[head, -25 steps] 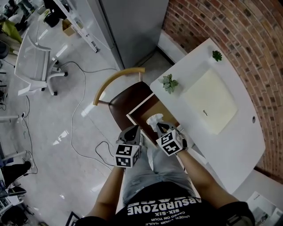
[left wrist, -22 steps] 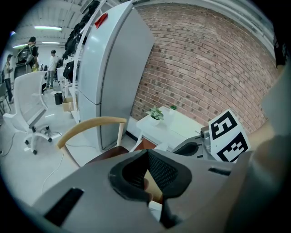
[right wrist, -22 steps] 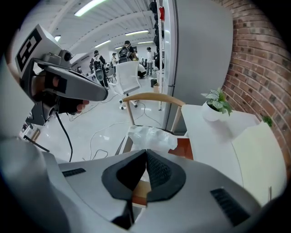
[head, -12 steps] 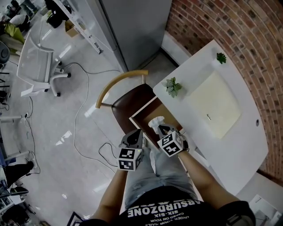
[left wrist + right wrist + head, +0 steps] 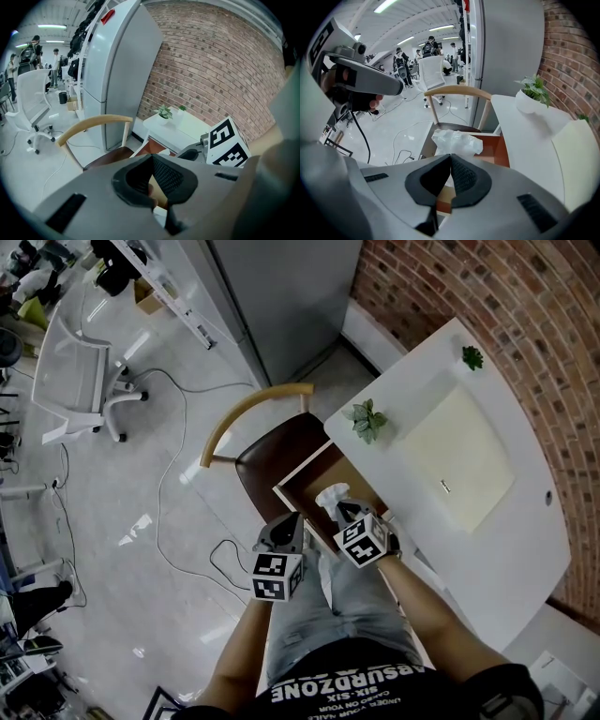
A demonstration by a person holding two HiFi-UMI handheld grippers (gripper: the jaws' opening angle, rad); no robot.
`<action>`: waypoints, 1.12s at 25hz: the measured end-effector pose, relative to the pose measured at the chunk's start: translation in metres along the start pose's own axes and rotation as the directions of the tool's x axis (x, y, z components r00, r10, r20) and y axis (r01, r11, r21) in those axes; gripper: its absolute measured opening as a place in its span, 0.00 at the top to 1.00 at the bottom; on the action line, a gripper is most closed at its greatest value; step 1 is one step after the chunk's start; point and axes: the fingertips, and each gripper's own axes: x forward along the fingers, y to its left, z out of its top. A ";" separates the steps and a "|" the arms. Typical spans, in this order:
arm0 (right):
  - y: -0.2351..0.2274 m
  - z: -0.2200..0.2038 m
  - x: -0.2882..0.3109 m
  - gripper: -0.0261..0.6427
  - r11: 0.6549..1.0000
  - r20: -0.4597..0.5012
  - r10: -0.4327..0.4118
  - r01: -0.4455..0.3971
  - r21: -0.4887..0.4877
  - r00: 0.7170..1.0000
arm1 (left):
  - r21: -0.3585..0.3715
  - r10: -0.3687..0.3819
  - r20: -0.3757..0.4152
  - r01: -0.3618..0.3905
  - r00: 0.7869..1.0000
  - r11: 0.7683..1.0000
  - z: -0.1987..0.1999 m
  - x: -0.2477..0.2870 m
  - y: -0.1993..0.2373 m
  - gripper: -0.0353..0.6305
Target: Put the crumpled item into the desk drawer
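Right gripper view first: my right claw (image 5: 450, 157) has its jaws pressed together on the lower edge of the crumpled white item (image 5: 457, 140), which bunches up just past the tips. Behind the item lies the open drawer (image 5: 494, 150), its brown floor bare. I cannot tell whether the item touches that floor or hangs just above it. Past the drawer's front stands a wooden chair (image 5: 457, 93), seat tucked close to the drawer. On the right the white desk (image 5: 520, 136) carries a potted plant (image 5: 532, 96) near its corner.

In the left gripper view my left claw (image 5: 152, 157) has its jaws closed tip to tip, with nothing pinched between them. It points toward the chair and the desk's near edge, and the right claw's marker cube (image 5: 227, 143) sits just beside it on the right.

From the head view, both claws hang side by side in front of my lap, the right one over the near end of the drawer and the left one just outside the drawer's left wall. The item shows white against the brown inside. Farther out, a cream mat (image 5: 459, 460) lies on the desk, a second small plant (image 5: 472, 357) sits at the far corner against the brick wall (image 5: 525, 306), and cables (image 5: 173, 484) trail across the pale floor toward a white office chair (image 5: 75, 371).
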 end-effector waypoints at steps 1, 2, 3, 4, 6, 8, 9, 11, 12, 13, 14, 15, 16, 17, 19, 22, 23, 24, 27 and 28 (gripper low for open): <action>0.000 -0.001 0.002 0.96 1.000 -0.001 0.002 -0.002 -0.001 1.000 | -0.001 0.002 0.002 -0.002 1.000 1.000 0.000 0.000 0.000 0.94; 0.000 -0.002 0.003 0.96 1.000 -0.003 0.003 -0.003 -0.002 1.000 | -0.002 0.004 0.002 -0.004 1.000 1.000 -0.001 0.000 0.000 0.94; 0.000 -0.004 0.005 0.96 1.000 -0.005 0.005 -0.005 -0.003 1.000 | -0.005 0.006 0.001 -0.006 1.000 1.000 -0.002 0.000 0.001 0.94; 0.001 -0.005 0.007 0.96 1.000 -0.007 0.006 -0.006 -0.004 1.000 | -0.008 0.007 0.001 -0.007 1.000 1.000 -0.003 0.000 0.001 0.94; 0.001 -0.007 0.011 0.96 1.000 -0.013 0.009 -0.009 -0.010 1.000 | -0.015 0.010 0.006 -0.010 1.000 1.000 -0.004 0.000 0.002 0.94; 0.001 -0.008 0.014 0.96 1.000 -0.020 0.011 -0.011 -0.018 1.000 | -0.019 0.011 0.008 -0.011 1.000 1.000 -0.005 0.001 0.002 0.94; 0.000 -0.008 0.016 0.96 1.000 -0.022 0.012 -0.012 -0.021 1.000 | -0.021 0.010 0.006 -0.010 1.000 1.000 -0.005 0.002 0.002 0.94; -0.001 -0.009 0.019 0.96 1.000 -0.026 0.012 -0.013 -0.024 1.000 | -0.022 0.009 0.002 -0.009 1.000 1.000 -0.007 0.004 0.002 0.94; -0.001 -0.009 0.021 0.96 1.000 -0.027 0.012 -0.013 -0.024 1.000 | -0.024 0.009 0.002 -0.009 1.000 1.000 -0.008 0.005 0.002 0.94; -0.002 -0.010 0.023 0.96 1.000 -0.028 0.012 -0.013 -0.024 1.000 | -0.025 0.008 0.004 -0.008 1.000 1.000 -0.009 0.006 0.001 0.94; -0.002 -0.011 0.025 0.96 1.000 -0.029 0.012 -0.013 -0.023 0.999 | -0.026 0.007 0.005 -0.007 1.000 1.000 -0.009 0.007 0.001 0.94; -0.003 -0.012 0.026 0.96 1.000 -0.031 0.011 -0.012 -0.022 0.999 | -0.026 0.006 0.007 -0.006 1.000 1.000 -0.009 0.008 0.000 0.94; -0.003 -0.013 0.028 0.96 1.000 -0.033 0.010 -0.011 -0.021 0.999 | -0.026 0.005 0.007 -0.005 1.000 1.000 -0.009 0.010 0.000 0.94; -0.004 -0.014 0.029 0.96 1.000 -0.035 0.009 -0.010 -0.020 0.999 | -0.026 0.004 0.007 -0.004 1.000 1.000 -0.010 0.011 -0.001 0.94; -0.006 -0.016 0.031 0.96 1.000 -0.037 0.006 -0.007 -0.018 0.999 | -0.026 0.002 0.006 -0.001 1.000 1.000 -0.011 0.014 -0.001 0.94; -0.008 -0.021 0.033 0.96 1.000 -0.043 0.005 -0.005 -0.014 0.999 | -0.027 0.001 -0.004 -0.001 1.000 1.000 -0.016 0.018 -0.001 0.94; -0.008 -0.023 0.033 0.96 1.000 -0.047 0.004 -0.005 -0.014 0.999 | -0.028 0.001 -0.005 -0.001 1.000 1.000 -0.016 0.018 -0.001 0.94; -0.009 -0.024 0.034 0.96 1.000 -0.051 0.004 -0.005 -0.013 0.999 | -0.029 0.001 -0.004 -0.001 1.000 1.000 -0.016 0.019 -0.001 0.94; -0.009 -0.028 0.036 0.96 1.000 -0.057 0.007 -0.008 -0.011 0.998 | -0.028 0.002 -0.008 -0.003 1.000 1.000 -0.016 0.020 -0.001 0.94; -0.010 -0.029 0.038 0.96 1.000 -0.059 0.009 -0.009 -0.011 0.998 | -0.029 0.003 -0.010 -0.003 1.000 1.000 -0.017 0.021 -0.001 0.94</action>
